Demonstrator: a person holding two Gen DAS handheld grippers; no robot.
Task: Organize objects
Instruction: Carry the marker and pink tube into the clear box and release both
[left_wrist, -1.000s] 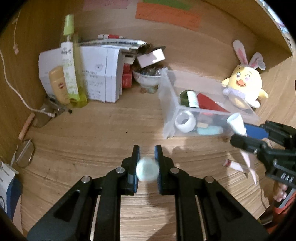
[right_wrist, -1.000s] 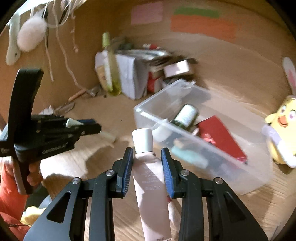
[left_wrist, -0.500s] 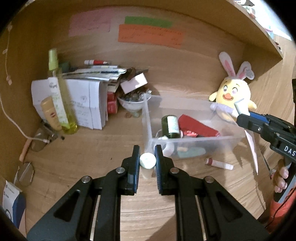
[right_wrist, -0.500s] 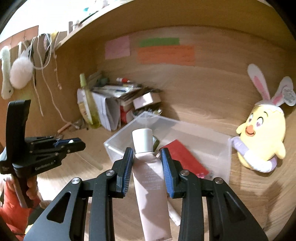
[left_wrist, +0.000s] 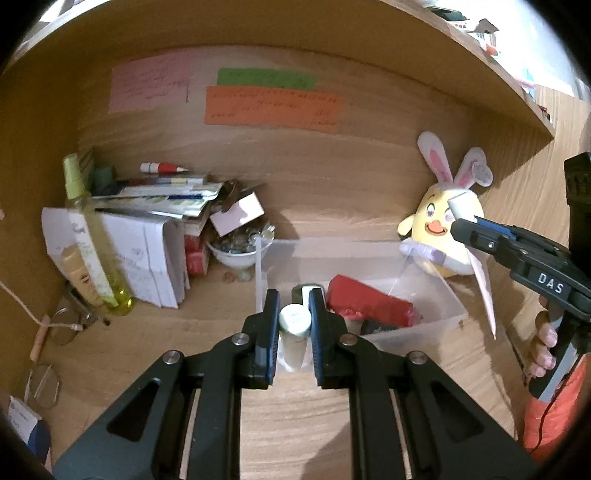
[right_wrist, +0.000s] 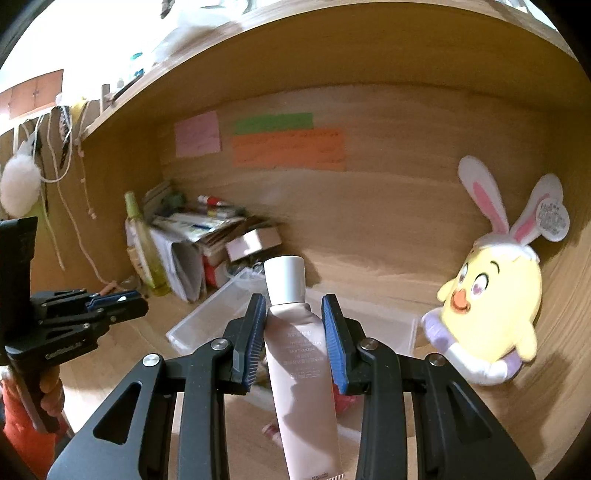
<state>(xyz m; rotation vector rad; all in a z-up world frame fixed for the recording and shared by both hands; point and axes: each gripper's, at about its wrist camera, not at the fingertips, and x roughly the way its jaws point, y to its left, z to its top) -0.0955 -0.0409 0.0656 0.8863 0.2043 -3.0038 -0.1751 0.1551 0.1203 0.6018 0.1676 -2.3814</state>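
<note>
My left gripper (left_wrist: 291, 325) clamps a small white-capped tube (left_wrist: 294, 321); my right gripper (right_wrist: 295, 339) clamps a pale pink squeeze tube with a white cap (right_wrist: 299, 354). Bare wooden desk (left_wrist: 295, 424) lies beneath both. Just ahead, the clear plastic bin (left_wrist: 417, 328) holds a red packet (left_wrist: 365, 302).

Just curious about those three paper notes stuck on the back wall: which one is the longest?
The orange note, the lowest of the three. It stretches wider than the green strip directly above it and the pink note to their left.
</note>
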